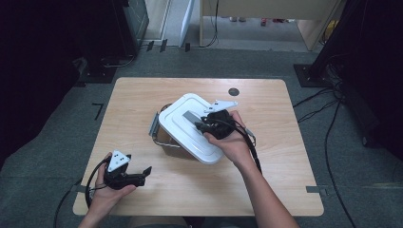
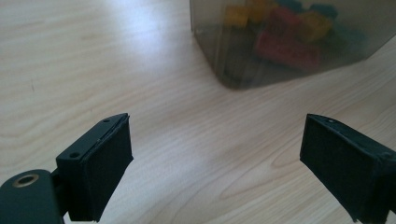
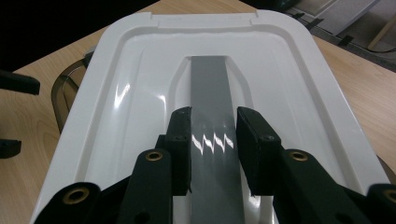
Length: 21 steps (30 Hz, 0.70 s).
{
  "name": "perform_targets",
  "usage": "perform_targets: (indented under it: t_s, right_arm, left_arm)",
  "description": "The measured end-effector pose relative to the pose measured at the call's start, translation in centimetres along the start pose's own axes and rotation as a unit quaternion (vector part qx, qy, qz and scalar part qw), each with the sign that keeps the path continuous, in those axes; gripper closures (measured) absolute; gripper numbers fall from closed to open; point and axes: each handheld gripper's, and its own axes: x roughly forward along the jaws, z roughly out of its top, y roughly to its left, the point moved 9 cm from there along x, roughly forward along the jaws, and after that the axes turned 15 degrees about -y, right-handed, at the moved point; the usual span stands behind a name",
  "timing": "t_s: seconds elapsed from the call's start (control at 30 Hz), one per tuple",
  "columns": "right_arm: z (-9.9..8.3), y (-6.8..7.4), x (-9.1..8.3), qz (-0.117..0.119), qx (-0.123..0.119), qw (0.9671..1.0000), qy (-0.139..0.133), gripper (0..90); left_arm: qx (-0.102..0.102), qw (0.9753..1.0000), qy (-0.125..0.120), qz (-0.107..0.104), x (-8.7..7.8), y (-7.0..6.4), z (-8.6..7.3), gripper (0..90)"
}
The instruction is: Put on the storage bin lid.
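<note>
Step in hand, by the look of it: lifting the white lid off the smoky bin by its grey handle strip.

Right claw narrowed around the handle strip, one pad on each side. Pads look touching or nearly so; cannot tell whether firmly clamped. Held over the lid's near half, right hand wrapped around the body.

Left claw spread wide, holding nothing, low over the table at the front left, well apart from the bin, aimed at its corner.

To do it well:
- Seat pads fully on the strip's sides before pulling; a shallow bite likely slips on glossy plastic.
- Lift straight up and keep the lid level; it already sits skewed on the bin, so a tilted pull could catch an edge.
- Probably worth bringing the left claw in to steady the bin wall, otherwise the bin may ride up with the lid.
- Mind the metal latch hanging loose on the bin's left side.

Look of the thing: rectangular lid with rounded corners, stepped raised rim, glossy white, recessed centre channel holding the flat grey strip. Sits mid-table, rotated against the table edges. Bin below is translucent grey-brown; red, yellow and blue bricks visible through the wall.
</note>
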Motion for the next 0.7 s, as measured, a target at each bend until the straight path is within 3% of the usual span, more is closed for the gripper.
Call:
perform_targets:
  t_s: [0.23, 0.4, 0.53, 0.63, 0.7]
  right_arm:
    - [-0.3, 0.8, 1.0, 0.026, -0.021, 0.9994, 0.005, 68.2]
    - [-0.3, 0.7, 1.4, 0.041, -0.027, 0.9988, 0.002, 68.2]
    - [-0.4, 0.9, 1.7, 0.058, -0.047, 0.9972, 0.008, 68.2]
    - [-0.4, 1.1, 1.7, 0.076, -0.051, 0.9957, 0.011, 68.1]
    - [-0.5, 1.2, 1.7, 0.083, -0.042, 0.9956, 0.016, 65.7]
  left_arm:
    - [0.004, 0.9999, -0.015, 0.001, 0.3, -0.2, 2.4, 9.1]
    - [0.011, 0.9997, -0.023, -0.003, 1.0, -0.9, 3.8, 9.1]
    - [0.012, 0.9995, -0.028, -0.009, 1.5, -1.5, 4.5, 9.1]
    - [0.009, 0.9994, -0.031, -0.010, 2.0, -1.8, 5.2, 9.1]
    - [0.005, 0.9992, -0.037, -0.013, 2.3, -2.0, 5.8, 9.1]
